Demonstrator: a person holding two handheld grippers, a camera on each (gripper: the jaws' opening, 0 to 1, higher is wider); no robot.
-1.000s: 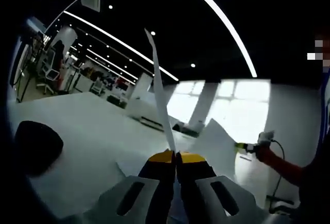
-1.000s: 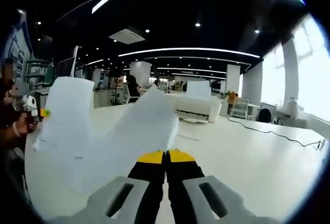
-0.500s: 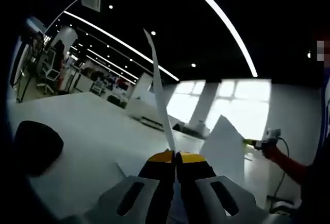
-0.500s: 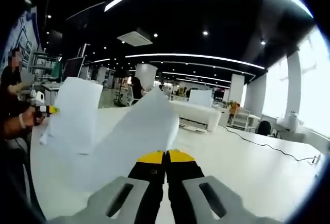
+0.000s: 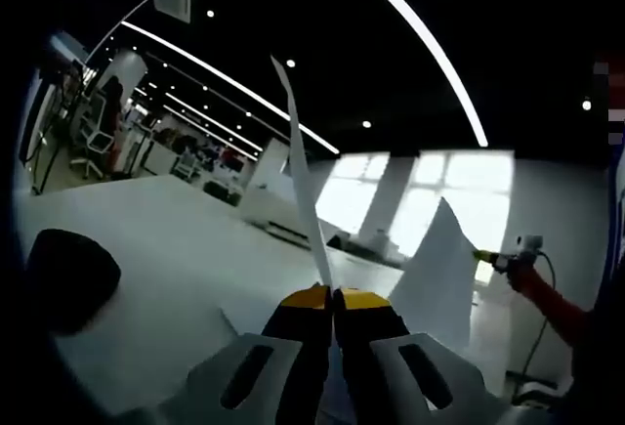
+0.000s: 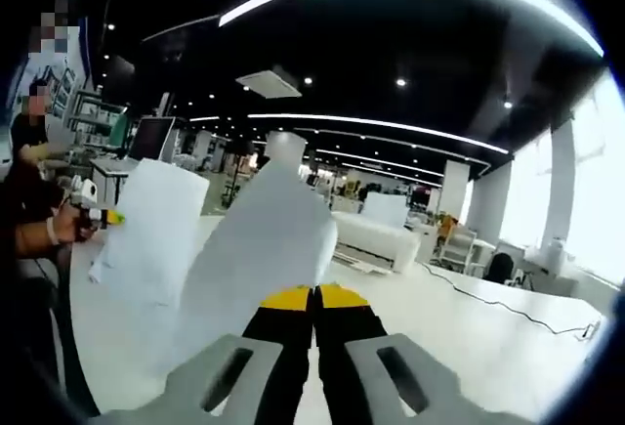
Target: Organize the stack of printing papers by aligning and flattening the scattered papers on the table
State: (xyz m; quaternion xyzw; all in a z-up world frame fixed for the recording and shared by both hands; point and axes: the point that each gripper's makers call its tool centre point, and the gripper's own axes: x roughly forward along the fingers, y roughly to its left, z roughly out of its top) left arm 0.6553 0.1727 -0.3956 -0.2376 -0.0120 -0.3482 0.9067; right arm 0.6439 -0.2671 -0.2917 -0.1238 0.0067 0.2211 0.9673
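Note:
In the left gripper view my left gripper [image 5: 334, 294] is shut on white paper [image 5: 305, 181] that stands edge-on, rising up and to the left from the jaws. Further right, another white sheet [image 5: 439, 274] stands above the table, held at its upper corner by my right gripper [image 5: 500, 261]. In the right gripper view my right gripper [image 6: 314, 294] is shut on a curved white sheet [image 6: 256, 249]. To its left hangs a second sheet [image 6: 146, 232], pinched by the left gripper [image 6: 100, 216]. I cannot tell whether the sheets join lower down.
A wide white table [image 5: 176, 249] spreads under both grippers. A dark rounded object [image 5: 68, 278] lies at its left. A white machine [image 6: 379, 241] and a thin cable [image 6: 498, 306] sit further back on the table. A person's hand [image 6: 44, 232] holds the left gripper.
The right gripper has lifted its sheet higher and drawn it away to the right in the left gripper view. The right gripper view has tilted upward. The left gripper has stayed still.

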